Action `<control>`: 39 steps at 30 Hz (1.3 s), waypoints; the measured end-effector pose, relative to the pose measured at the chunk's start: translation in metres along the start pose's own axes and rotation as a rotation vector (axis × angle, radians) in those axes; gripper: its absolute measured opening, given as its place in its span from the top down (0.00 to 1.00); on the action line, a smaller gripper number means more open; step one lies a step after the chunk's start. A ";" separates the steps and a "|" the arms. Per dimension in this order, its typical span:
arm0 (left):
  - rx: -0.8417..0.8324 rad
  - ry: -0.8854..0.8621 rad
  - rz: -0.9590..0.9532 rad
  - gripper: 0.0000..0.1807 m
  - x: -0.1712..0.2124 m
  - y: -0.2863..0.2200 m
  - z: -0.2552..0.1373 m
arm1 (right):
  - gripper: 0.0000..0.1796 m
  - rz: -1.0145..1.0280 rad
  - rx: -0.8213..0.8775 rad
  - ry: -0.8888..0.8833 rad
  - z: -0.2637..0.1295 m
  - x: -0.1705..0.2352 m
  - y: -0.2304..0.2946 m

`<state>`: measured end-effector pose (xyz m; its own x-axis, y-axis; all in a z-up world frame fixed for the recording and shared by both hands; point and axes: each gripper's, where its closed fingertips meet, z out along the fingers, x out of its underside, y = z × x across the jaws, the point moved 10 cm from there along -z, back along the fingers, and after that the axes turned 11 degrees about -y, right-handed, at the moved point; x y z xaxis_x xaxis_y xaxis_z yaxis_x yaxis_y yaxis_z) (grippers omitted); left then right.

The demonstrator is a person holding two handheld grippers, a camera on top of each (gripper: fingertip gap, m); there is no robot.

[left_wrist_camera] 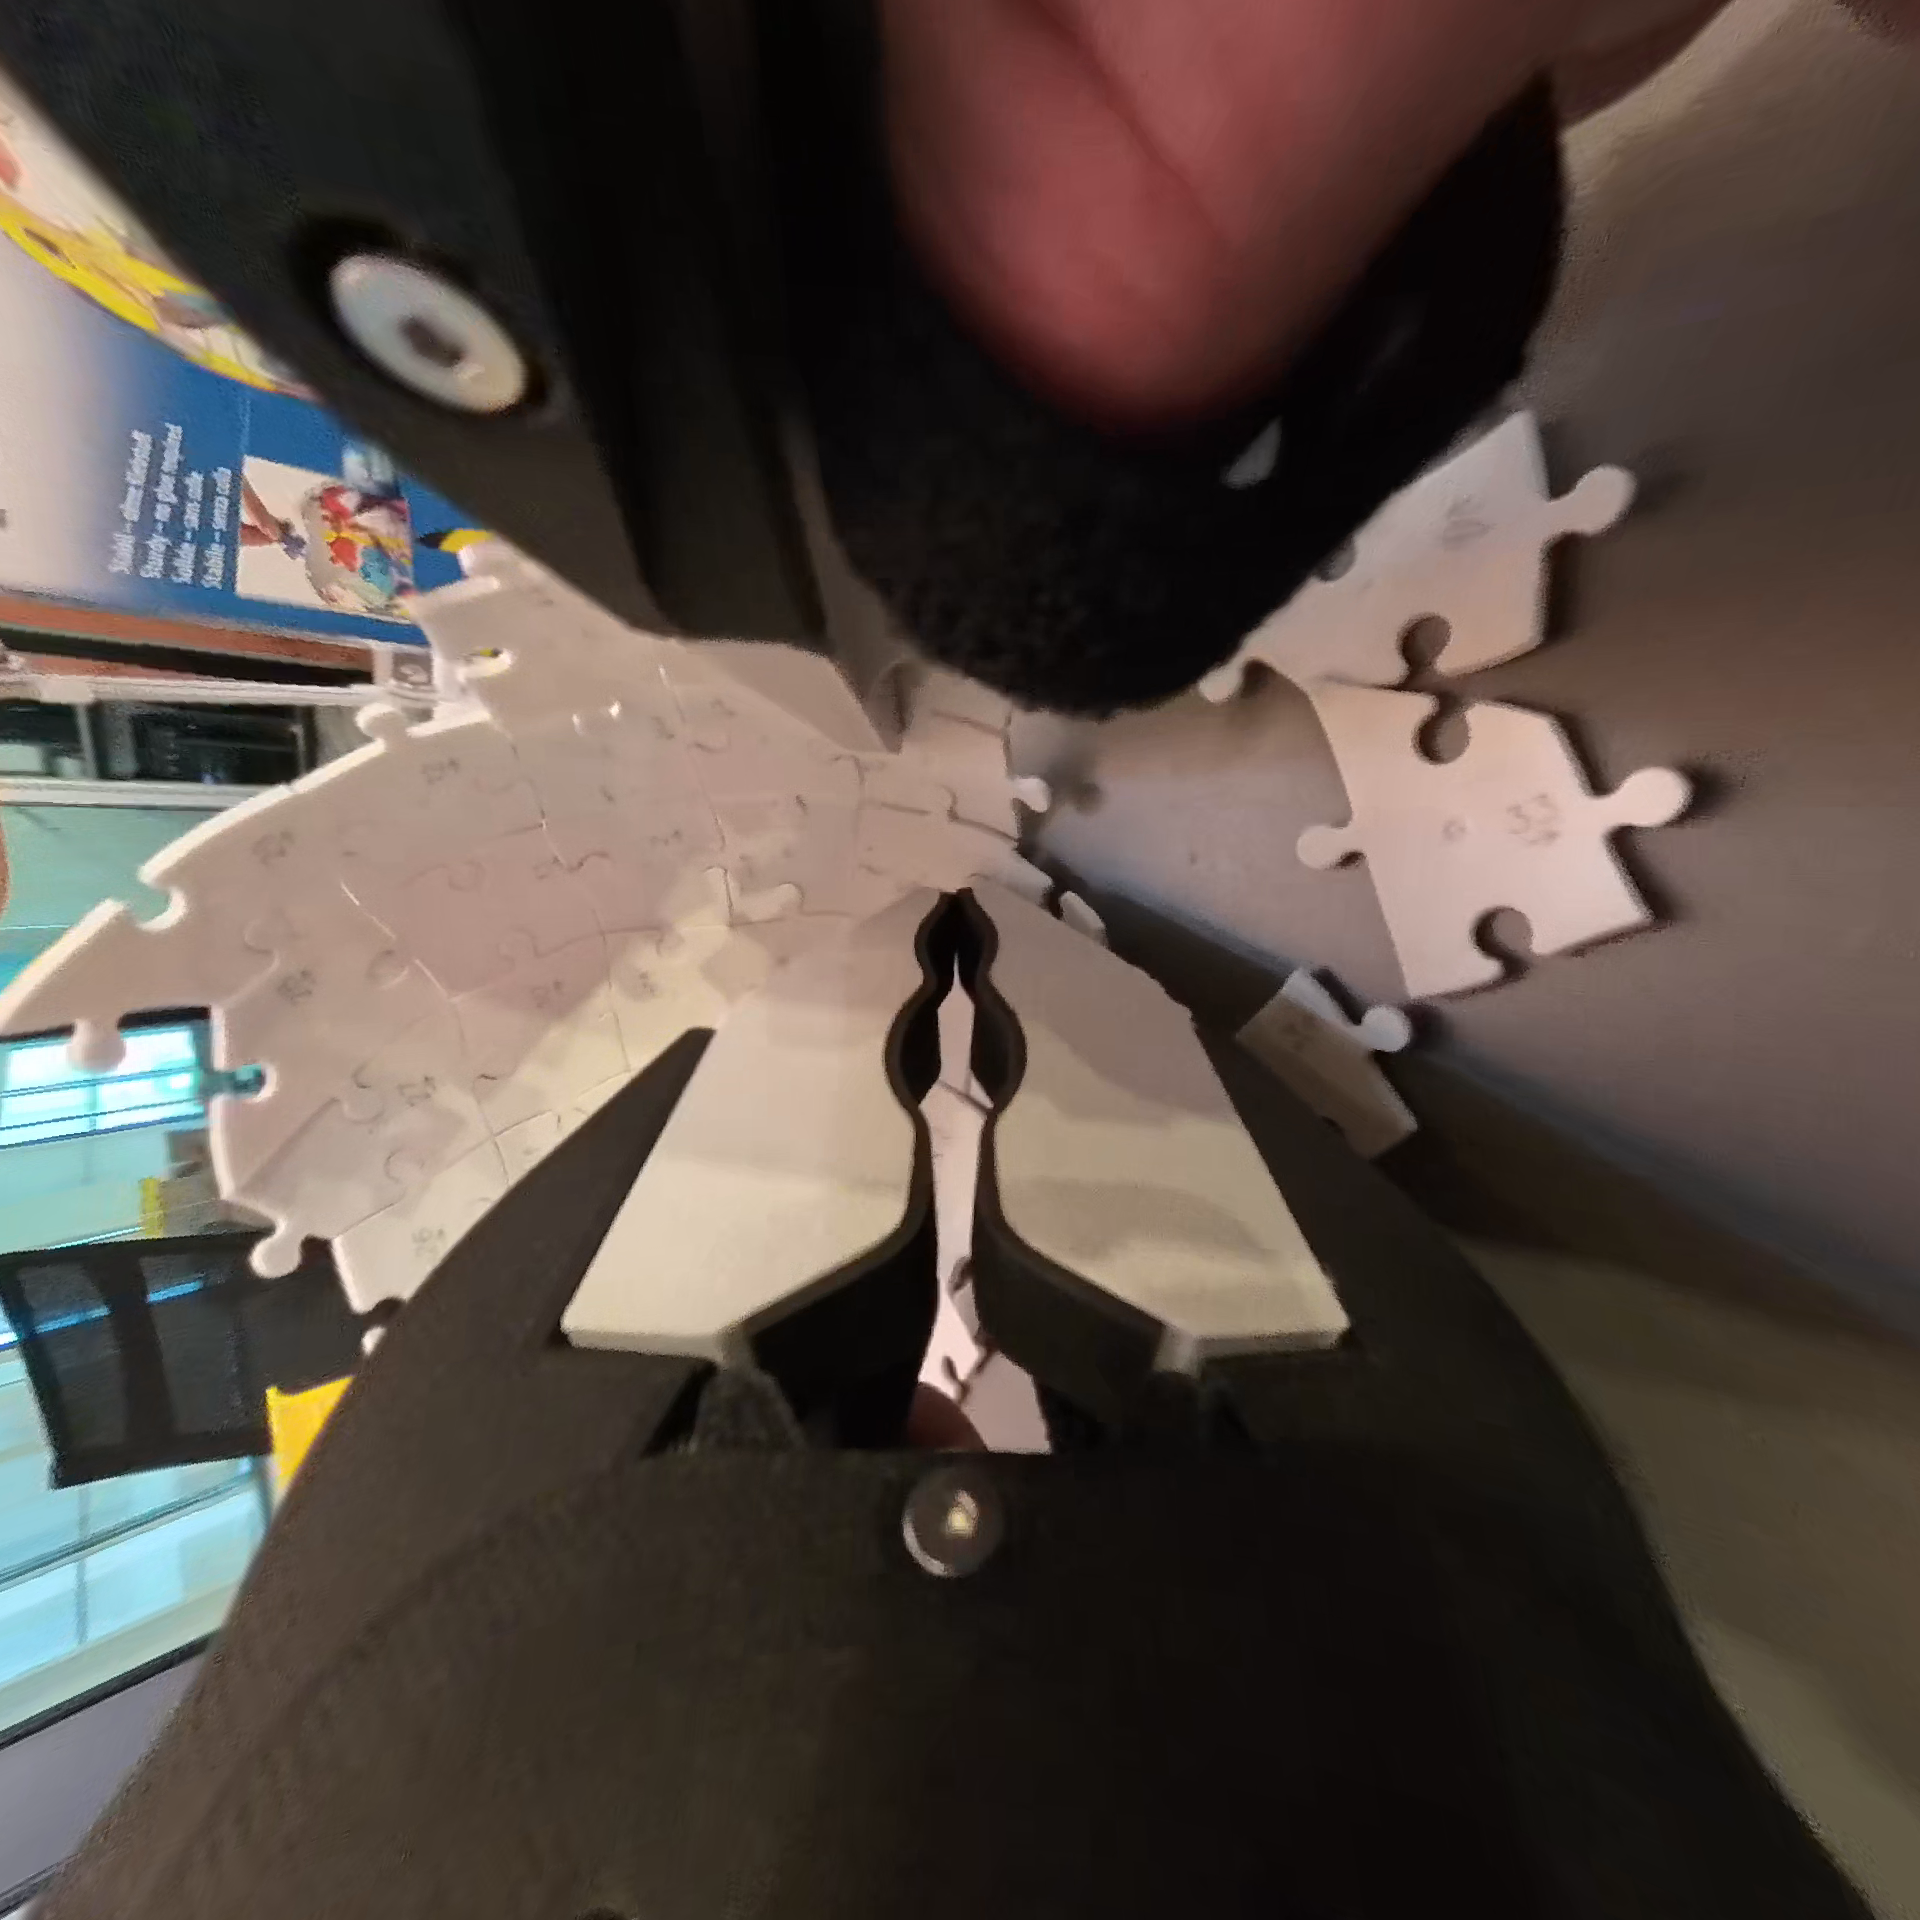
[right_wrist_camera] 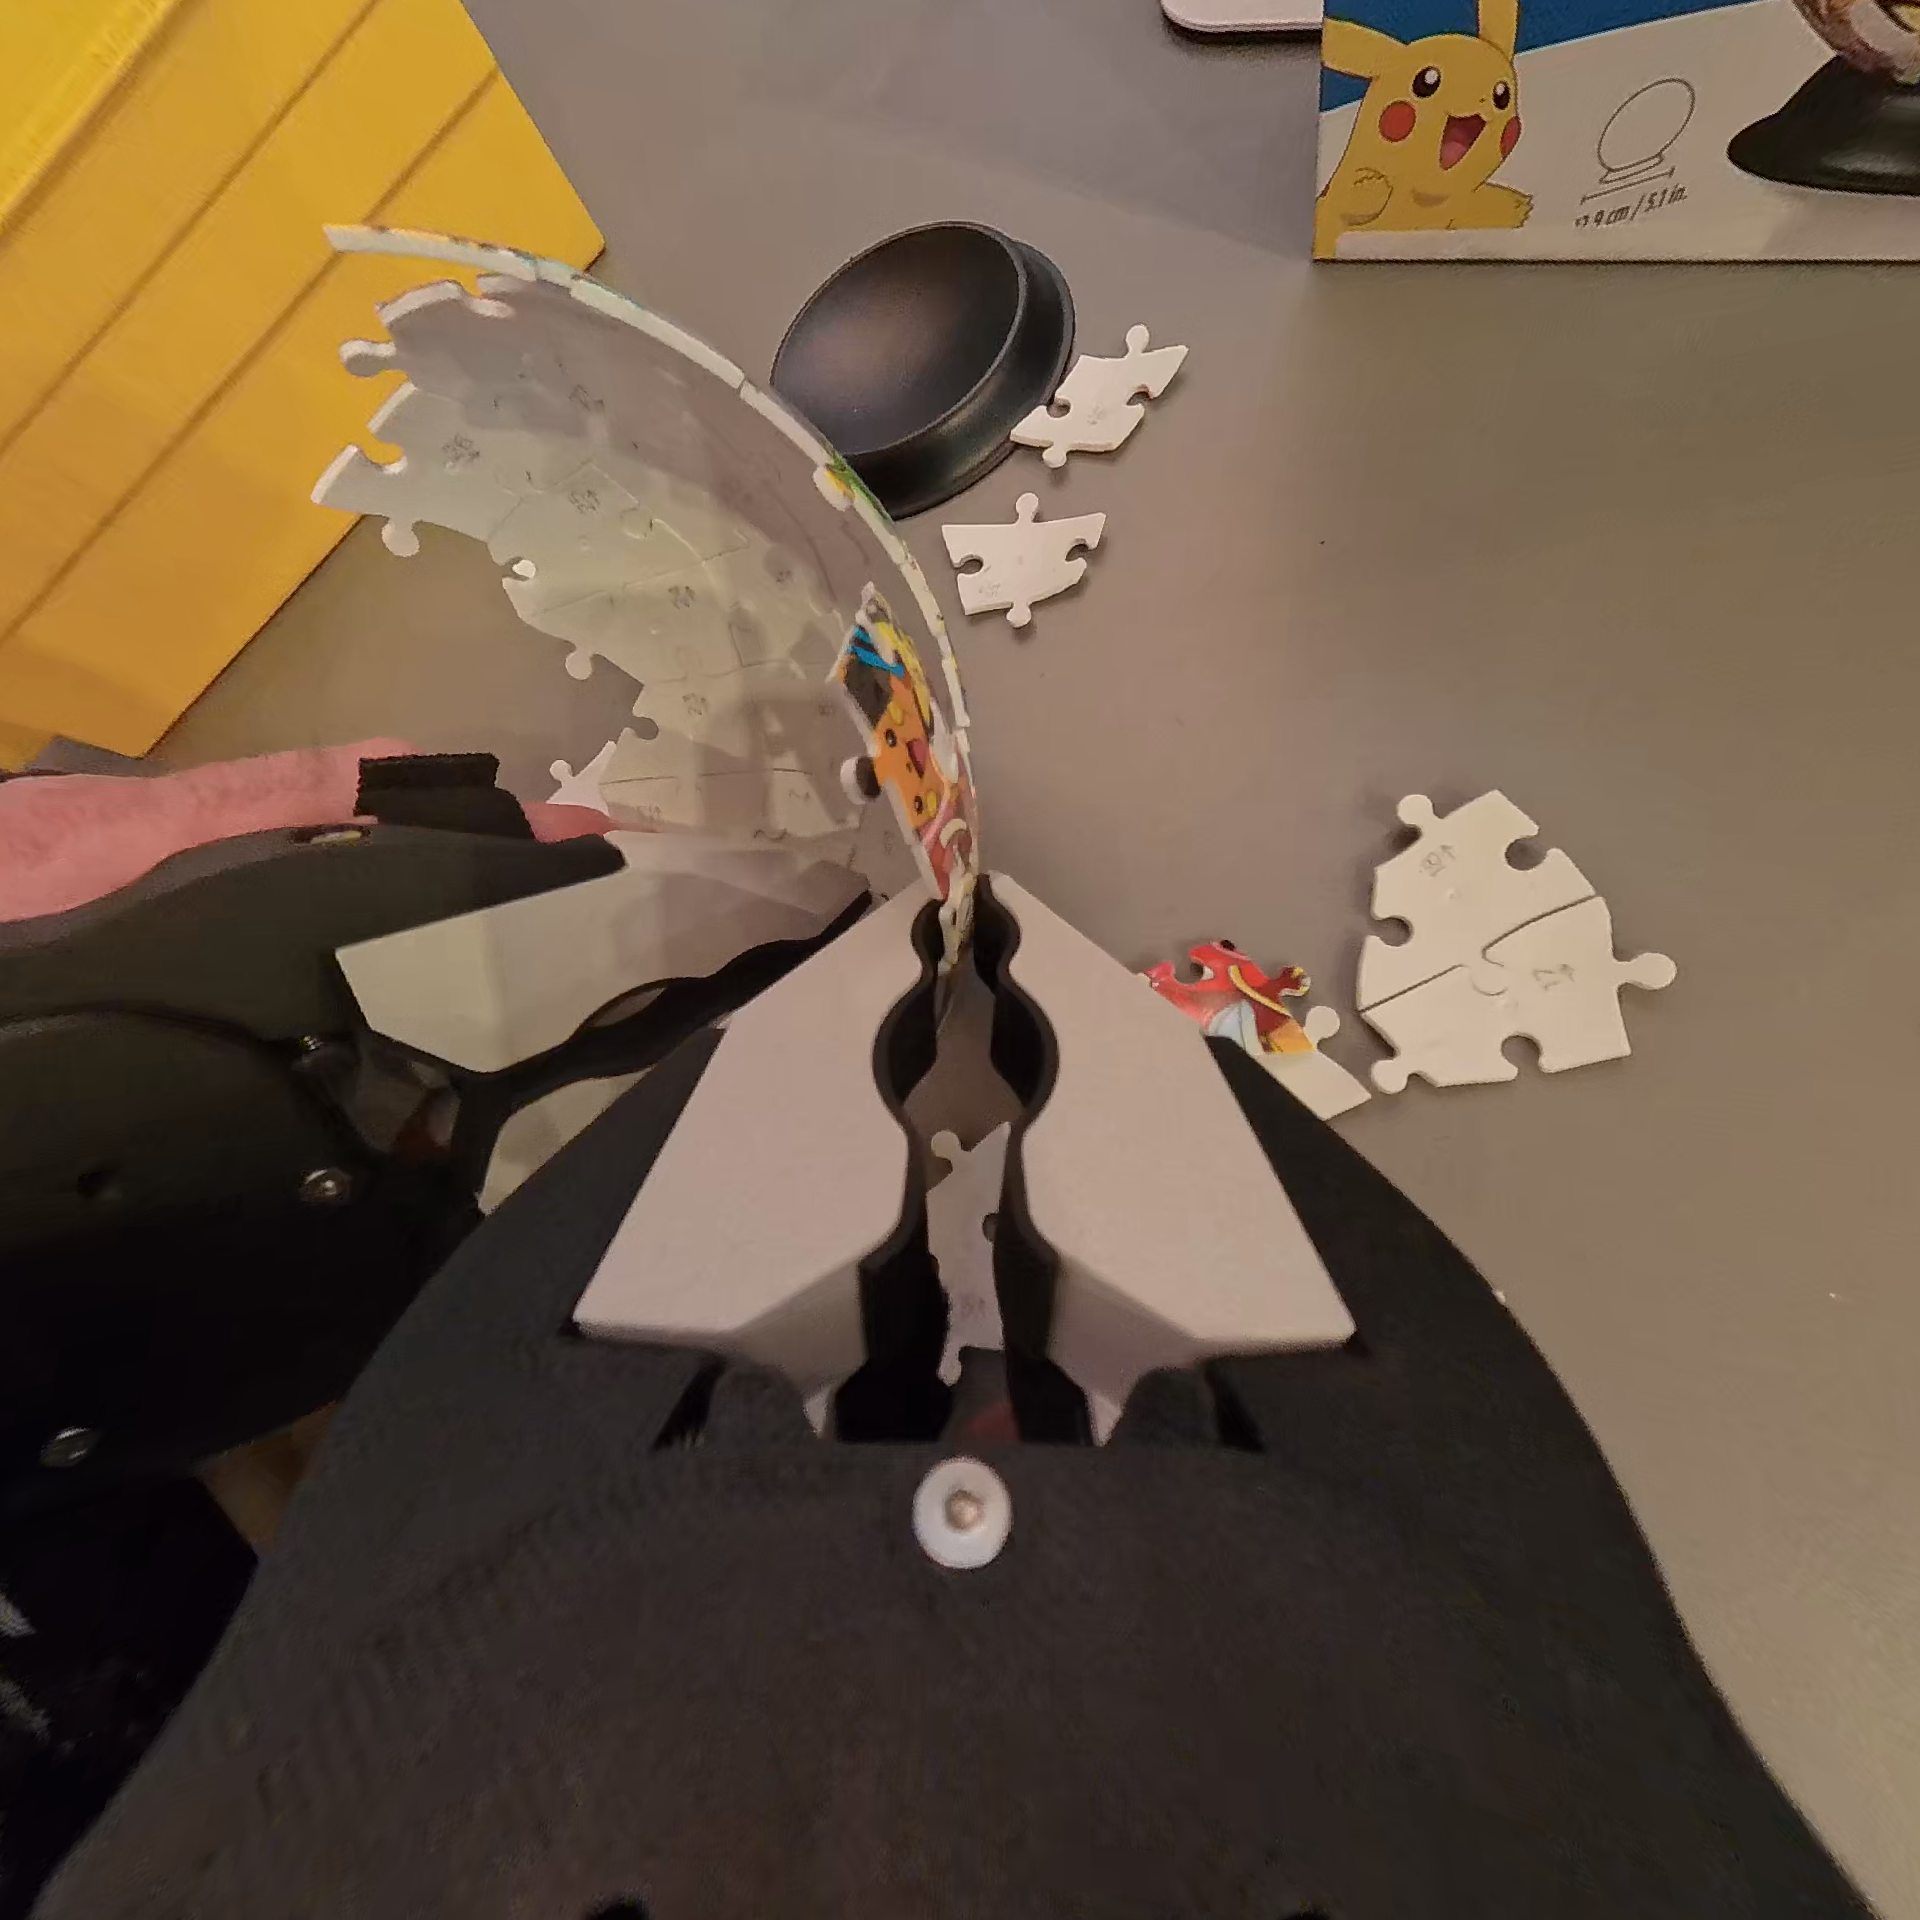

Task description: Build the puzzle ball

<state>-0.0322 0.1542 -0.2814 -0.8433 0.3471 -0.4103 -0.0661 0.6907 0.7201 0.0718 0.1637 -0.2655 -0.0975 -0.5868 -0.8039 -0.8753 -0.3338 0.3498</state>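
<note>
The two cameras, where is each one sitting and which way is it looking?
Left wrist view: sits on the left gripper, looking along its jaws at the white inside of the curved puzzle shell; the right gripper and a hand loom above.
Right wrist view: sits on the right gripper, looking down at the grey table, black stand and loose pieces; the left gripper comes in from the left.
Both show the shell, pinched by both grippers.

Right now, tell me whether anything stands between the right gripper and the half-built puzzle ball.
Nothing visible does. The right gripper is already at the curved puzzle shell, its fingers closed on the shell's printed edge. The left gripper meets the same shell from the side. The black stand and the loose pieces lie apart on the table.
</note>
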 end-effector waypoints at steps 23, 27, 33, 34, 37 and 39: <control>0.052 -0.063 0.042 1.00 0.005 -0.008 -0.013 | 1.00 0.010 -0.025 0.010 0.002 0.001 0.002; 0.039 -0.057 0.053 1.00 0.005 -0.006 -0.009 | 1.00 0.010 -0.026 0.014 0.001 0.001 0.002; 0.005 -0.017 0.064 1.00 0.004 -0.006 -0.006 | 1.00 0.009 -0.022 0.015 0.001 0.000 0.003; 0.002 -0.017 0.063 1.00 0.004 -0.007 -0.006 | 1.00 0.012 -0.024 0.015 0.000 0.001 0.003; -0.001 -0.002 0.070 1.00 0.003 -0.007 -0.006 | 1.00 0.003 -0.022 0.015 -0.001 0.000 0.005; 0.000 0.025 0.114 1.00 0.001 -0.008 -0.005 | 1.00 0.012 -0.023 0.015 0.000 0.000 0.004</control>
<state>-0.0350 0.1457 -0.2845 -0.8582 0.4077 -0.3120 0.0308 0.6476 0.7613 0.0683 0.1623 -0.2644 -0.1001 -0.6019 -0.7923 -0.8632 -0.3435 0.3700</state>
